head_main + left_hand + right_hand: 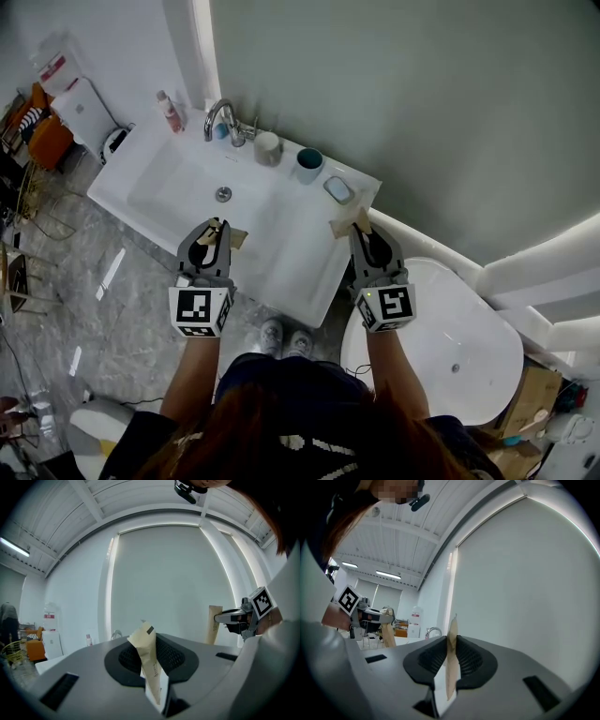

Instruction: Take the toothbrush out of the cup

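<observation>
Left gripper point(216, 232), ribbed jaws pinching creased tan paper point(149, 656)

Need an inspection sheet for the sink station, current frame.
Surface: white sink counter, basin bare.
Job's things: teal cup and beige cup upright on the back ledge; no toothbrush made out.
Clutter: bottle beside the faucet; small dish near the teal cup.
Grippers: left gripper, fingers shut on left paper strip; right gripper, fingers shut on right paper strip.
Cables: nothing seen on the counter.
Surroundings: bathtub at right, marble floor.
</observation>
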`<state>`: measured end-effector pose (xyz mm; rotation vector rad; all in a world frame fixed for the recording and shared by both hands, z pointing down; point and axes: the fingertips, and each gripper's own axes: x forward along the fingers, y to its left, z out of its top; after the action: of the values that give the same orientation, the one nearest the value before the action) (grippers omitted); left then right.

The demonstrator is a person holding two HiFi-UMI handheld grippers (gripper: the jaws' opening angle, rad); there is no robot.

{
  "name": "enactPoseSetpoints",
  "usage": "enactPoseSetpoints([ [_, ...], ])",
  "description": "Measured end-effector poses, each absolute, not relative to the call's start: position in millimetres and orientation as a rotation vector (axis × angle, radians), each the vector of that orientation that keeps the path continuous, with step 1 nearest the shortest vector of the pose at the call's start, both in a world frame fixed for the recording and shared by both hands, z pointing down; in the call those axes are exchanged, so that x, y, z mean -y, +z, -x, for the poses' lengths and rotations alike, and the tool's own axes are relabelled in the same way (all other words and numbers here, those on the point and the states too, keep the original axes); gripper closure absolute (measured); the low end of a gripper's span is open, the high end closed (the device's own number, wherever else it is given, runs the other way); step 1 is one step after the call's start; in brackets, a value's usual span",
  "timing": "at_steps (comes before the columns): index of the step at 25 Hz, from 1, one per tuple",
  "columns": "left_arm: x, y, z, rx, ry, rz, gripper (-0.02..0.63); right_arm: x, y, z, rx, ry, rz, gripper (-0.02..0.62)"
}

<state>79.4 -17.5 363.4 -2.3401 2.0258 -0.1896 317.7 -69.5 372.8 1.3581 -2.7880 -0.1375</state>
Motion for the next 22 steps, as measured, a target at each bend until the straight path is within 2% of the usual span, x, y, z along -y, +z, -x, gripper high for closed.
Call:
enactPoseSetpoints([
  [22, 13.8, 355.1, -94.9, -2.010, -0.204, 2.323, 0.541, 64.3, 357.3, -318.0, 2.807, -0.170, -1.357, 0.523],
])
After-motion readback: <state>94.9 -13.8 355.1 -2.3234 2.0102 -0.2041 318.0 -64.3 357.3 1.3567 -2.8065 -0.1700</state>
